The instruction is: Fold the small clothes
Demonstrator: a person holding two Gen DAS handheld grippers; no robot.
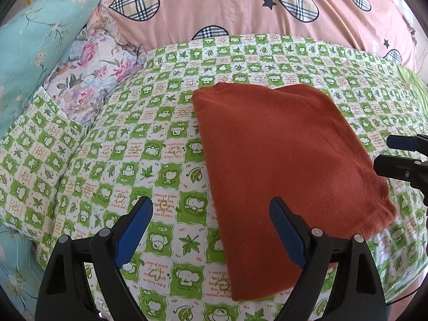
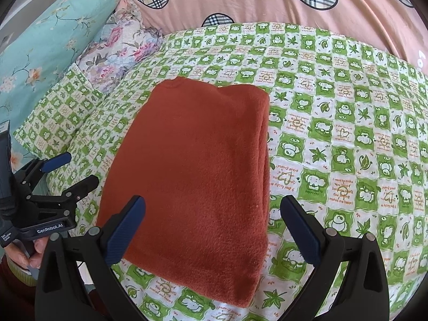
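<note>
Both wrist views, grippers above the bed. The orange garment (image 2: 198, 171), a soft knitted piece, lies folded into a tidy rectangle on the green-and-white checked bedspread (image 1: 149, 144), its doubled layers stacked along its right edge and a ribbed edge at its far end. Your left gripper (image 1: 211, 230) hangs over the garment's near left edge with its jaws spread wide and nothing between them; one blue pad is over the bedspread, the other over the cloth. Your right gripper (image 2: 214, 230) hangs over the near right part with jaws equally wide and empty, one over the garment and one over the bedspread past the stacked edge. Judged from this, the fold looks finished or one fold short. The hazards: if you close the right jaws on that stacked edge, they may catch only the top layers, and lifting would peel the stack open. If either jaw dips too low it may pinch the bedspread together with the garment, dragging the cover and skewing the rectangle. The fuzzy cloth looks limp, so lifting from the near corners alone would likely let the far end sag and slide. Lifting the two grippers unevenly would twist the fold. The flowered pillows (image 1: 88, 85) at the far left and the pink quilt (image 1: 227, 5) beyond are well apart and pose little risk.
</note>
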